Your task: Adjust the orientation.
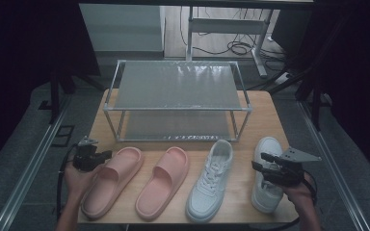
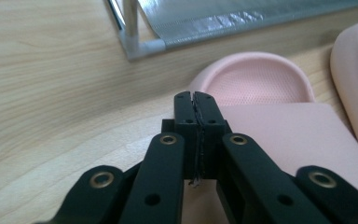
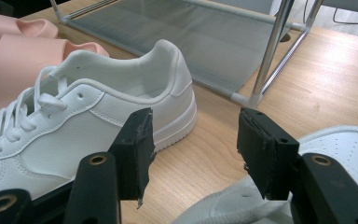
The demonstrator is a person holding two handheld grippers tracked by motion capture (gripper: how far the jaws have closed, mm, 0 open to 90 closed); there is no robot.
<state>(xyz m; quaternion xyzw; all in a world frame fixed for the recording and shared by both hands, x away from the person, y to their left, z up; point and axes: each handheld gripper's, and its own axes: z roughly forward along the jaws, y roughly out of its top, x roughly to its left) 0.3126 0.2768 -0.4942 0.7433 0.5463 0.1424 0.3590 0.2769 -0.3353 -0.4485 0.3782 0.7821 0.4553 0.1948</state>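
Two pink slides (image 1: pixel 112 179) (image 1: pixel 164 180) and two white sneakers (image 1: pixel 211 178) (image 1: pixel 267 175) lie in a row along the front of the wooden table (image 1: pixel 270 113). My left gripper (image 1: pixel 107 154) hovers at the back end of the left slide (image 2: pixel 261 79), its jaws shut flat together with nothing between them (image 2: pixel 196 100). My right gripper (image 1: pixel 259 161) stands open over the right sneaker (image 3: pixel 349 149), pointing toward the heel of the other sneaker (image 3: pixel 98 116). Only bare table shows in the gap of the right gripper (image 3: pixel 193 140).
A two-tier metal shoe rack (image 1: pixel 178 108) with grey mesh shelves stands behind the shoes; its front corner post (image 2: pixel 131 23) is close to my left gripper. The person's hands come in at the bottom. Dark floor and cables lie beyond the table.
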